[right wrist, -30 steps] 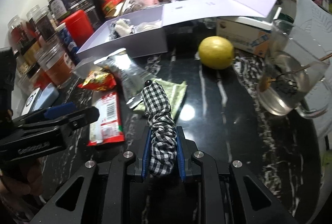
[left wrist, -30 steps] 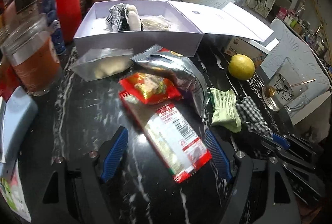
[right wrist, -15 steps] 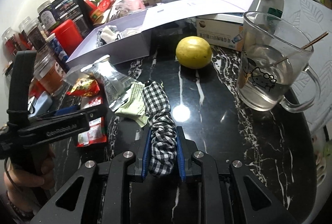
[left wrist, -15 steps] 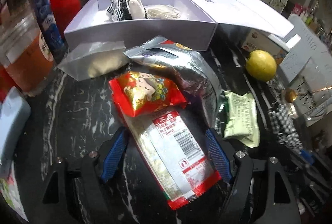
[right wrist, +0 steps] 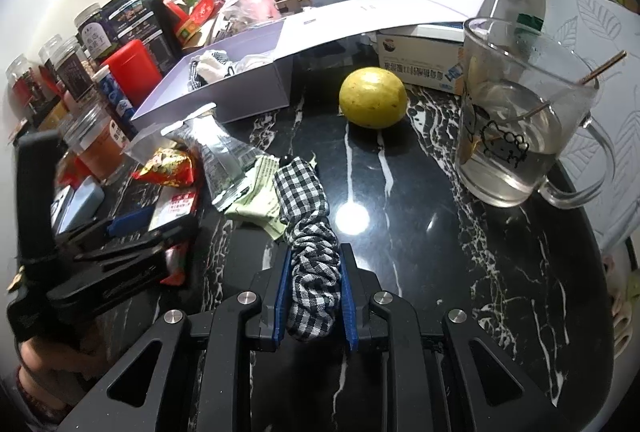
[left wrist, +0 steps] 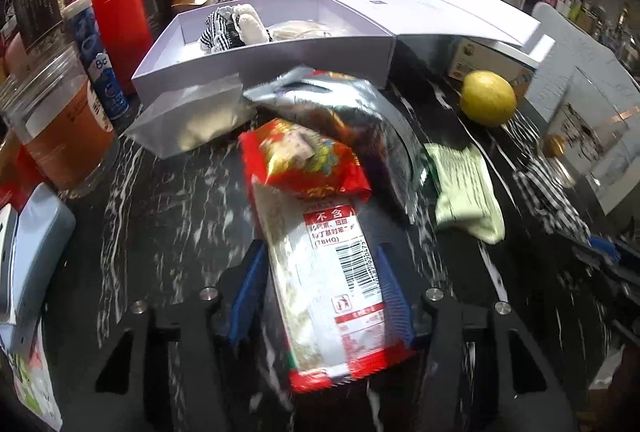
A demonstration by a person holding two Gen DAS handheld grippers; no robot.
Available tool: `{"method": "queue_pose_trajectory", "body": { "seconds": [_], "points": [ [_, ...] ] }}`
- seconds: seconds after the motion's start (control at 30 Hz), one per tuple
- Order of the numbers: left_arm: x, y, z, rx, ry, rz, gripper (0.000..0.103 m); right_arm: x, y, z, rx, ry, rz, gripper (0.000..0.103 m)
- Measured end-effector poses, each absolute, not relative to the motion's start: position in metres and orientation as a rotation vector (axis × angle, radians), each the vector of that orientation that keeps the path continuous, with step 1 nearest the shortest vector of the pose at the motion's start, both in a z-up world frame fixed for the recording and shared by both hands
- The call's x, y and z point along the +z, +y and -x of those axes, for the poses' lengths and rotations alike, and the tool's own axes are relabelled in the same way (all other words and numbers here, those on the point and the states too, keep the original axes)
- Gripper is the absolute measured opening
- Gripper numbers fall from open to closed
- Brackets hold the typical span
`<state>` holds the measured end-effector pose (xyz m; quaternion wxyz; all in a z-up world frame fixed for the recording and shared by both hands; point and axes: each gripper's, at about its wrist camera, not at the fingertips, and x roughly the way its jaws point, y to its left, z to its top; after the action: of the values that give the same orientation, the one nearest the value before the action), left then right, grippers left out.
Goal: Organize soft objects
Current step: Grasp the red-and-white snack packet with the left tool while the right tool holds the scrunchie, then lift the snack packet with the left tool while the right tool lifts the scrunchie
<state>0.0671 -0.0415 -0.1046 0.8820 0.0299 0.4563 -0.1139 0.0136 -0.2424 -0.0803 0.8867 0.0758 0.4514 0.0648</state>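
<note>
Checked scrunchie (right wrist: 311,256) sits clamped between the blue pads of the right gripper (right wrist: 313,296), its free end resting on the black marble worktop (right wrist: 440,240) beside a pale green packet (right wrist: 260,200). Left gripper (left wrist: 320,296): jaws closing around a long red-and-clear snack packet (left wrist: 328,284), pads just at its edges; firm contact cannot be confirmed through the blur. A small red packet (left wrist: 304,164) overlaps its far end. Open lilac box (left wrist: 264,60) behind holds cloth items. Lemon (right wrist: 373,98) near glass mug (right wrist: 520,136).
</note>
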Motion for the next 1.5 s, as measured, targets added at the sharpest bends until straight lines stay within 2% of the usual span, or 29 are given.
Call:
{"method": "queue_pose_trajectory", "body": {
  "seconds": [0.53, 0.57, 0.6, 0.63, 0.7, 0.77, 0.8, 0.83, 0.87, 1.03, 1.2, 1.5],
  "points": [
    [-0.102, -0.022, -0.006, -0.371, 0.964, -0.124, 0.056, -0.085, -0.233, 0.005, 0.168, 0.956, -0.146, 0.022],
    [-0.102, -0.022, -0.006, -0.367, 0.963, -0.125, 0.058, -0.086, -0.232, 0.005, 0.173, 0.958, -0.146, 0.022],
    [-0.103, -0.024, -0.007, -0.356, 0.967, -0.133, 0.066, -0.086, -0.23, 0.005, 0.179, 0.96, -0.145, 0.022],
    [-0.104, -0.026, -0.009, -0.336, 0.973, -0.155, 0.083, -0.086, -0.229, 0.004, 0.181, 0.961, -0.145, 0.022],
    [-0.108, -0.026, -0.013, -0.316, 0.992, -0.131, 0.093, -0.086, -0.227, 0.005, 0.187, 0.961, -0.146, 0.022],
    [-0.108, -0.026, -0.012, -0.316, 0.973, -0.142, 0.091, -0.086, -0.227, 0.005, 0.188, 0.962, -0.146, 0.022],
    [-0.107, -0.026, -0.011, -0.321, 0.964, -0.142, 0.079, -0.085, -0.227, 0.005, 0.187, 0.961, -0.146, 0.022],
    [-0.106, -0.025, -0.011, -0.324, 0.947, -0.144, 0.058, -0.085, -0.228, 0.005, 0.186, 0.96, -0.147, 0.022],
    [-0.104, -0.025, -0.011, -0.337, 0.939, -0.141, 0.053, -0.085, -0.228, 0.005, 0.186, 0.959, -0.148, 0.022],
    [-0.1, -0.026, -0.017, -0.422, 0.947, -0.119, 0.046, -0.088, -0.23, 0.004, 0.192, 0.962, -0.168, 0.022],
    [-0.093, -0.018, -0.021, -0.502, 0.98, 0.018, 0.046, -0.085, -0.23, 0.006, 0.2, 0.956, -0.16, 0.022],
    [-0.066, -0.021, -0.013, -0.512, 0.899, 0.004, 0.045, -0.078, -0.224, 0.003, 0.231, 0.947, -0.157, 0.022]
  ]
}}
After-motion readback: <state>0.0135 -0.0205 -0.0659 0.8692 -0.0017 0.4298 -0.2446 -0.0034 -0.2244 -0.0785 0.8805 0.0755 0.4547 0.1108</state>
